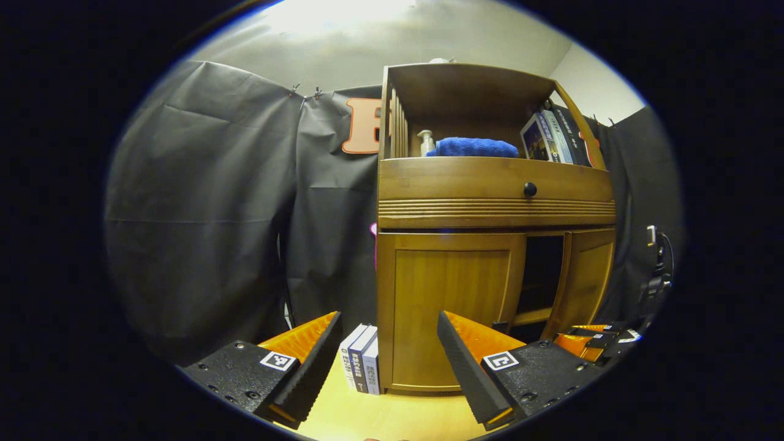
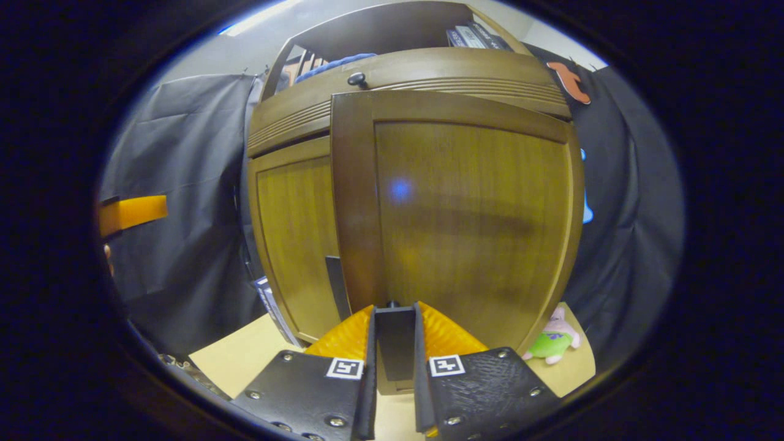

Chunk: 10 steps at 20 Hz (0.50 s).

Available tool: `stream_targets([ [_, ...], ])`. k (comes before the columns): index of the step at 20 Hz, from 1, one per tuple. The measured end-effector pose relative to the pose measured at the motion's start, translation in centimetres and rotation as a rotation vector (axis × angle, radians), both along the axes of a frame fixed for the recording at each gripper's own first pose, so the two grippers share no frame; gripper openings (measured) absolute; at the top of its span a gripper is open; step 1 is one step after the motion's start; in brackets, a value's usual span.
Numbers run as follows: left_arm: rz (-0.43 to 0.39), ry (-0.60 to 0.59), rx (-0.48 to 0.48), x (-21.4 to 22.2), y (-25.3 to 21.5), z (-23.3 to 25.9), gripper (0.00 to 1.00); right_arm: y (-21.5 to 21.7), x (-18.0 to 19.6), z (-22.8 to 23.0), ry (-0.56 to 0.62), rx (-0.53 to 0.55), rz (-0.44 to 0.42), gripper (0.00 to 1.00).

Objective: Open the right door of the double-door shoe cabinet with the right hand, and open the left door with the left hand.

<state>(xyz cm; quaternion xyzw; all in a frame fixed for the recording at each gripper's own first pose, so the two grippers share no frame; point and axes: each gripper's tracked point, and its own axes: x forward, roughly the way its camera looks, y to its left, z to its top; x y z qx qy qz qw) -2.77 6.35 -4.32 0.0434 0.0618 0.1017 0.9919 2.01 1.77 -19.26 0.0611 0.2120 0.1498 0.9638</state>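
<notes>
Fingers of the right gripper (image 2: 395, 343) are nearly closed on a dark, flat handle (image 2: 395, 340) at the bottom edge of the brown wooden right door (image 2: 465, 214) of the shoe cabinet (image 1: 496, 196), and both press its sides. That door stands swung partly out, with a dark opening (image 1: 539, 269) beside it in the left gripper view. The left door (image 1: 450, 306) lies shut. Fingers of the left gripper (image 1: 389, 361) are spread wide and hold nothing, hovering near the cabinet's lower left front above the pale counter (image 1: 380, 416). Three upright books (image 1: 362, 366) stand on the counter just left of the cabinet. One drawer with one round dark knob (image 1: 530, 189) sits above the two doors. On the open shelf rest one folded blue towel (image 1: 474, 147), one pump bottle (image 1: 426, 144) and several leaning books (image 1: 554, 138). One green and pink plush toy (image 2: 554, 343) lies on the counter to the right.
</notes>
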Motion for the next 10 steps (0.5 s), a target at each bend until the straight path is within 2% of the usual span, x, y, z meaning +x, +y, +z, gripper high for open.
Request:
stream_targets([
  [10,-0.066,0.015,-0.022,0.7,-2.3,-1.2,0.92,-3.1,-3.5,0.7,0.018,-0.028,-0.099,0.25],
])
